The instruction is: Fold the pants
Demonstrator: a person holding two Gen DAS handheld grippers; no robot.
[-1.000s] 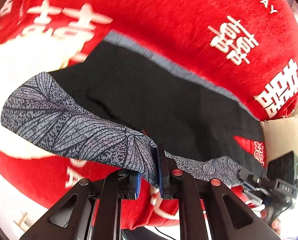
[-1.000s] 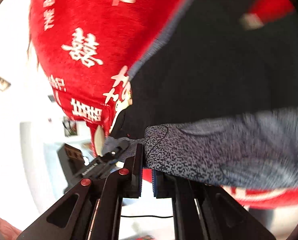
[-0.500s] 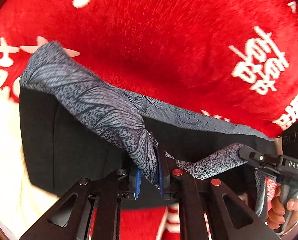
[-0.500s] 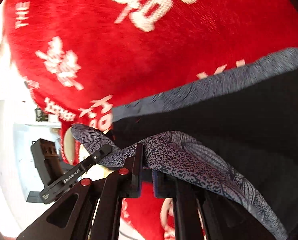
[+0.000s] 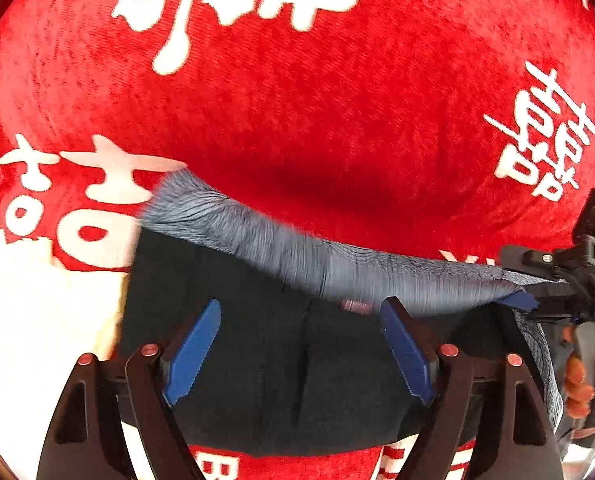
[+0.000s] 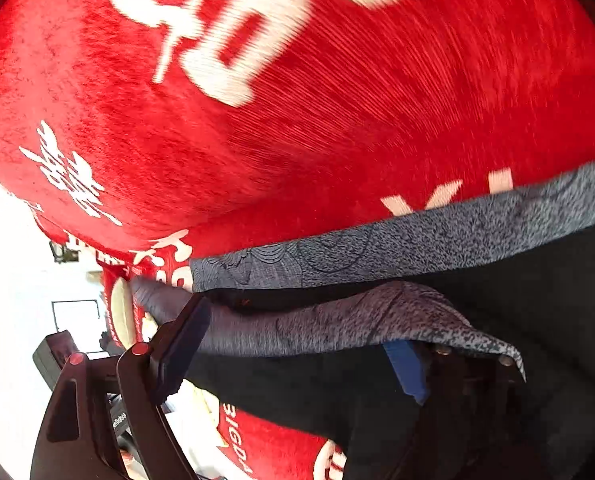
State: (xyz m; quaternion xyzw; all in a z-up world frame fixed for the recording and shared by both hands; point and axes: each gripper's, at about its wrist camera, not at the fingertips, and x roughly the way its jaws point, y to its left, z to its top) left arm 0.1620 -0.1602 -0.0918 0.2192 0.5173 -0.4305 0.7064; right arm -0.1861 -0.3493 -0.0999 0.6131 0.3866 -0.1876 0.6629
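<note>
The black pants [image 5: 281,364] lie folded on the red cloth, with a grey patterned band [image 5: 337,264] across the far edge. My left gripper [image 5: 301,344] is open just above the black fabric, holding nothing. My right gripper [image 6: 293,356] is also open; the loose grey patterned edge [image 6: 337,328] drapes over its fingers, and the right blue pad [image 6: 405,368] is half hidden under it. The right gripper shows at the right edge of the left wrist view [image 5: 537,292], next to the band's end.
A red plush cloth [image 5: 337,100] with white characters covers the surface; it also fills the right wrist view [image 6: 337,120]. A bright white area [image 5: 37,300] lies at the left. The table's edge and room [image 6: 37,300] show at the left.
Both grippers have opened and let go of the grey patterned edge. The edge was carried over the black fabric and now rests along the far side.
</note>
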